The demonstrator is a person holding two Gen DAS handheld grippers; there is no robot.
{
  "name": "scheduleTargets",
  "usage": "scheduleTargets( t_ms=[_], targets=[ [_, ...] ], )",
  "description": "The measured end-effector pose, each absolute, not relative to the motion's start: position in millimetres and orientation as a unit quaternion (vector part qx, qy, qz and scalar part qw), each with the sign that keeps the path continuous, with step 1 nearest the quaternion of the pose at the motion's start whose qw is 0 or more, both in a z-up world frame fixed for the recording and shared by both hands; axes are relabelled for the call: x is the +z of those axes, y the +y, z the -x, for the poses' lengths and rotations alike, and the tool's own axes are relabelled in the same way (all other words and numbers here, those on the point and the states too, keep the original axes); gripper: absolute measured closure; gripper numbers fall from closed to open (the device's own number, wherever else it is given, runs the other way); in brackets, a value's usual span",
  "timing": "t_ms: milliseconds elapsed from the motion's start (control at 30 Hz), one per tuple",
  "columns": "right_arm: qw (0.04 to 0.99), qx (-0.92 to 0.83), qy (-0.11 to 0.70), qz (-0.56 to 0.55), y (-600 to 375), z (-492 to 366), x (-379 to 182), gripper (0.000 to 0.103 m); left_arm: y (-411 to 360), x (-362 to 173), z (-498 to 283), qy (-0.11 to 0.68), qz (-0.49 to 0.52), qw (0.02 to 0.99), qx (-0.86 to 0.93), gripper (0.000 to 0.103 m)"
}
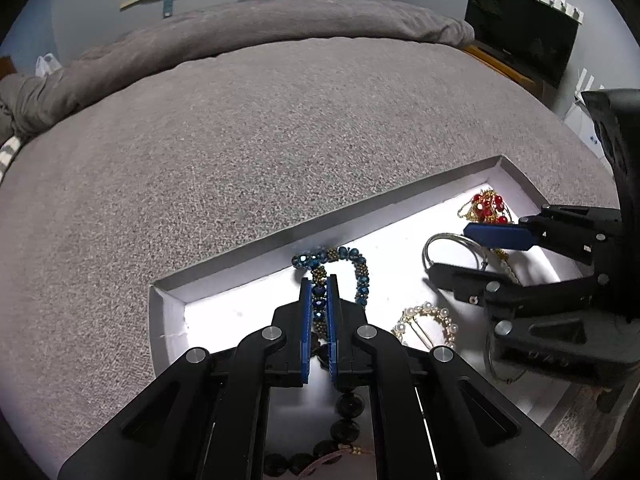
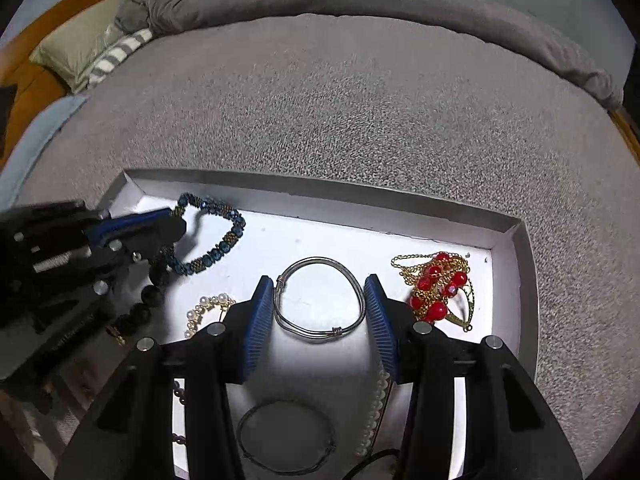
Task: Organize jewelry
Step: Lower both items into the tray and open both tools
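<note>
A white shallow box (image 1: 280, 240) lies on a grey bed cover with jewelry in it. My left gripper (image 1: 319, 282) is shut on one side of a blue and gold beaded bracelet (image 1: 362, 270); the rest of its loop lies toward the box's far wall. In the right wrist view the same bracelet (image 2: 218, 248) hangs from the left gripper (image 2: 174, 220). My right gripper (image 2: 318, 280) spans a silver wire bangle (image 2: 318, 330), both blue pads (image 2: 260, 320) touching its sides. The right gripper (image 1: 452, 250) points down into the box.
A red bead and gold chain necklace (image 2: 436, 288) fills the box's right corner. A pearl clip (image 2: 208, 306), black beads (image 2: 150, 302), a thin dark bangle (image 2: 286, 436) and a pearl strand (image 2: 376, 408) lie nearer me. Rolled blanket (image 2: 400, 4) and pillows (image 2: 80, 52) lie beyond.
</note>
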State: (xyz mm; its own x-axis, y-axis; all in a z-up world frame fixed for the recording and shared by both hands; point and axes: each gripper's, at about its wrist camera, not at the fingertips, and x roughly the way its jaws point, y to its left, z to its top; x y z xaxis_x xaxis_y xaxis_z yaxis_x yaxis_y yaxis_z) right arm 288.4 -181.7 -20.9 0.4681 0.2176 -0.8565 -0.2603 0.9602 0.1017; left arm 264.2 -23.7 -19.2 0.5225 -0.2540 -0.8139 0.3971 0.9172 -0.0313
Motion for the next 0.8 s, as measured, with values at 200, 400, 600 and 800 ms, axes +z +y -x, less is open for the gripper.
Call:
scheduleTargets(
  t_ms=[200, 400, 600, 800],
  targets=[
    [0.878, 0.127, 0.461, 0.032, -201, -259, 4, 0.054, -25, -18, -265, 0.45, -0.081, 0.868, -0.193, 0.096],
    [0.891, 0.118, 0.438, -0.016, -239, -235, 17, 0.048, -38, -20, -266, 0.451, -0.097, 0.866, -0.196, 0.096],
    [0.891, 0.125, 0.437, 0.001, -234, -223, 18, 0.048, -43, -19, -263, 0.449, -0.107, 0.867, -0.185, 0.096],
    [0.893, 0.132, 0.43, 0.021, -223, -203, 17, 0.047, -44, -11, -257, 0.436, -0.119, 0.874, -0.178, 0.065]
  ],
)
